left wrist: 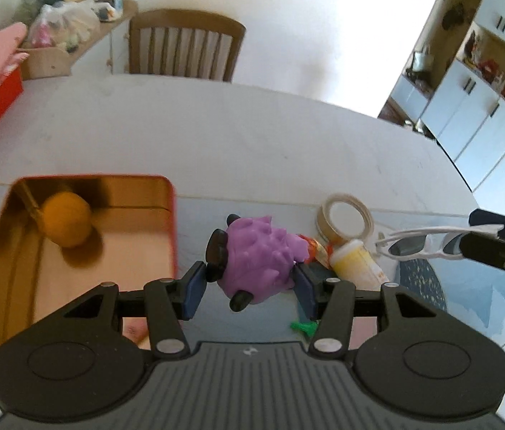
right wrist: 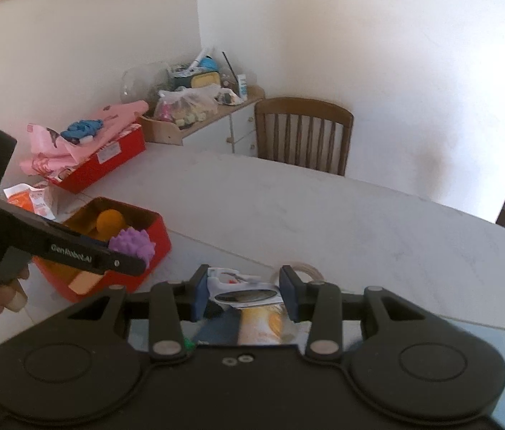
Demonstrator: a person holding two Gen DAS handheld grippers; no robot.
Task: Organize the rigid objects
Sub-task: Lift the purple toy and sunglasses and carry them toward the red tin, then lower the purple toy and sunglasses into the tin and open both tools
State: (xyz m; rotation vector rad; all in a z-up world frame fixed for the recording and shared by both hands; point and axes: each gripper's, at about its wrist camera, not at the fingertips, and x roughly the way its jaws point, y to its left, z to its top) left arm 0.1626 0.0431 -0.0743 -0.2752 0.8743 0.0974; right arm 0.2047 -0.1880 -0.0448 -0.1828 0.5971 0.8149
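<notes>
The left gripper (left wrist: 250, 288) is clamped on a purple spiky rubber toy (left wrist: 263, 258) beside the red metal tin (left wrist: 170, 193) at nine o'clock, while only the right wrist view shows the right gripper (right wrist: 244, 295) pinching white-framed sunglasses (right wrist: 245, 292).

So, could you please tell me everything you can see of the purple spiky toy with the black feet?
The purple spiky toy with black feet looks like soft rubbery plastic, rounded and covered in blunt spikes, with glossy black stubs at its left and underside. It is tilted, held above the table between the blue pads of the left gripper, just right of the open red tin. The right wrist view shows its spiky side.
</notes>
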